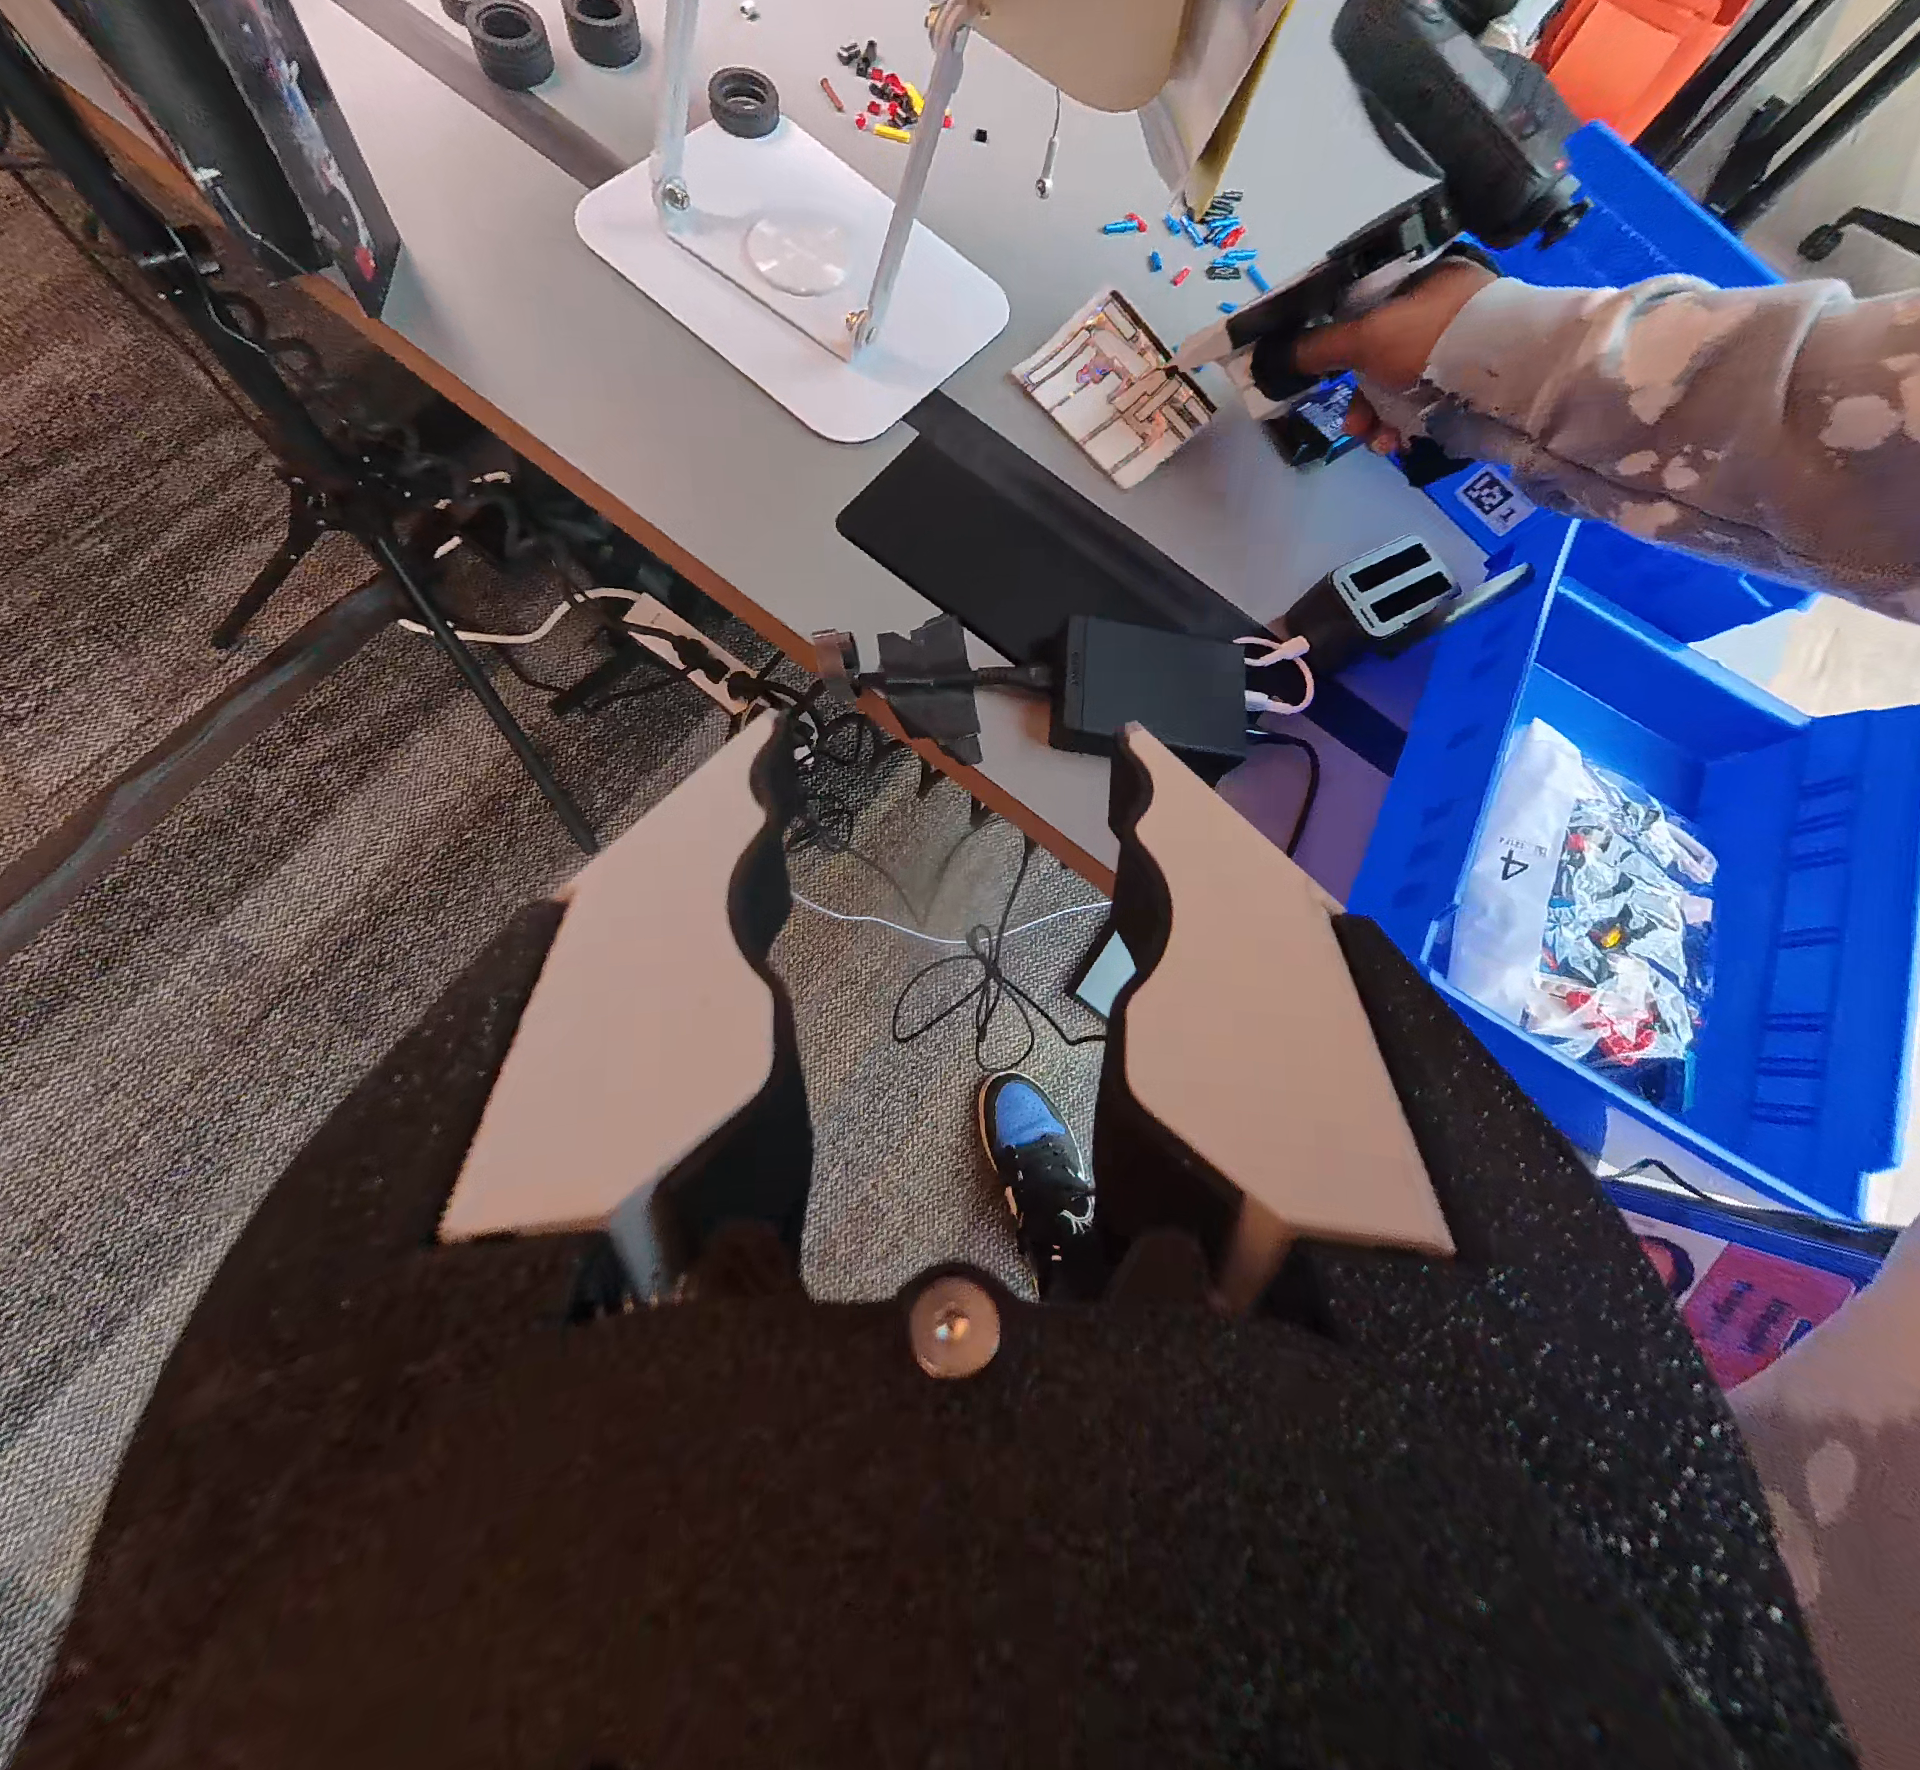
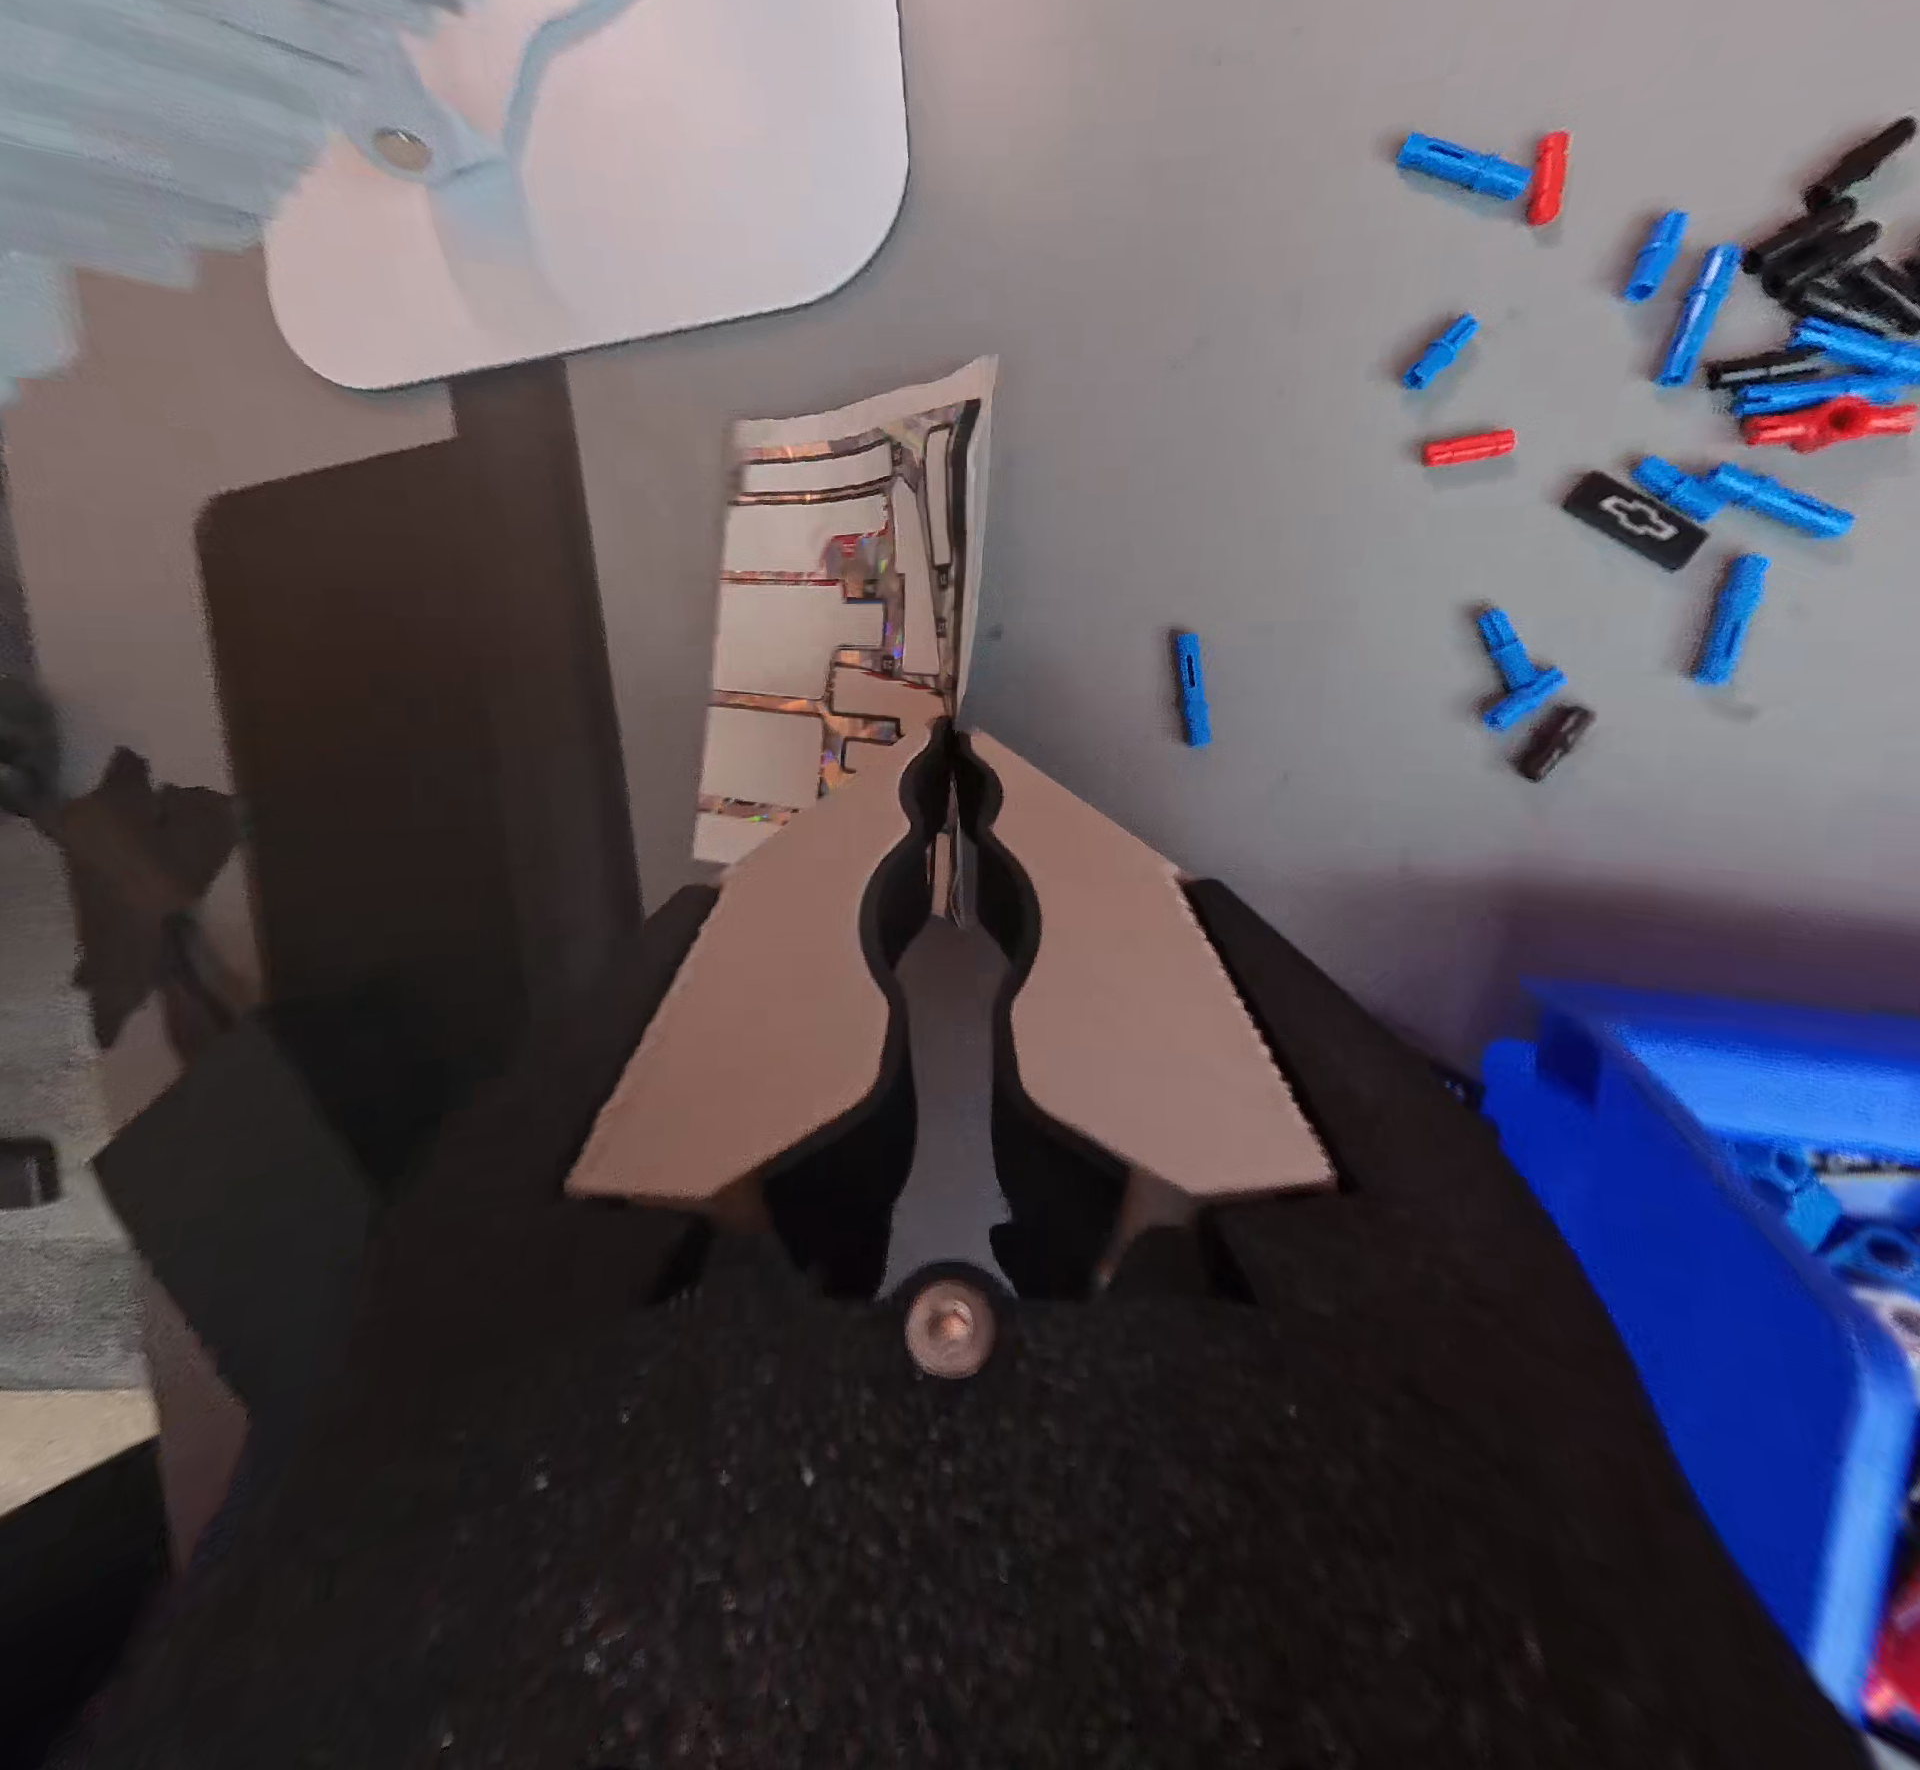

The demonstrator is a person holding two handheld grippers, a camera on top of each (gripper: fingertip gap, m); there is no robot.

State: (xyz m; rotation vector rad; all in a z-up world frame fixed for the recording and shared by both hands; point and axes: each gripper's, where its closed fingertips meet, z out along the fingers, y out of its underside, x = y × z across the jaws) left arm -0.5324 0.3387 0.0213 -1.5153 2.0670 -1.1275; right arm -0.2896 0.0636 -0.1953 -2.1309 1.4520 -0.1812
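Pinching the near edge of a shiny, partly peeled foil sticker sheet (image 2: 847, 608), right gripper (image 2: 951, 744) with jaws closed tight on it, sheet tilted up off the grey counter (image 2: 1247, 162). Seen also from the left wrist view, same sheet (image 1: 1117, 380) near the counter's front, just beside the white rounded base plate of a metal stand (image 1: 790, 266). Scattered to the right of the sheet, small blue, red and black plastic pins (image 2: 1704, 390), apart from it, plus a flat black tile (image 2: 1634, 520) among them. Hovering off the counter edge above grey carpet (image 1: 260, 785), left gripper (image 1: 945, 754) with jaws spread wide, holding nothing, nearest to a black power box (image 1: 1148, 697) with cables. Sitting at right, blue plastic bin (image 1: 1787, 889) holding a clear bag of parts (image 1: 1590, 910). Standing farther back, small black rubber tyres (image 1: 540, 16).
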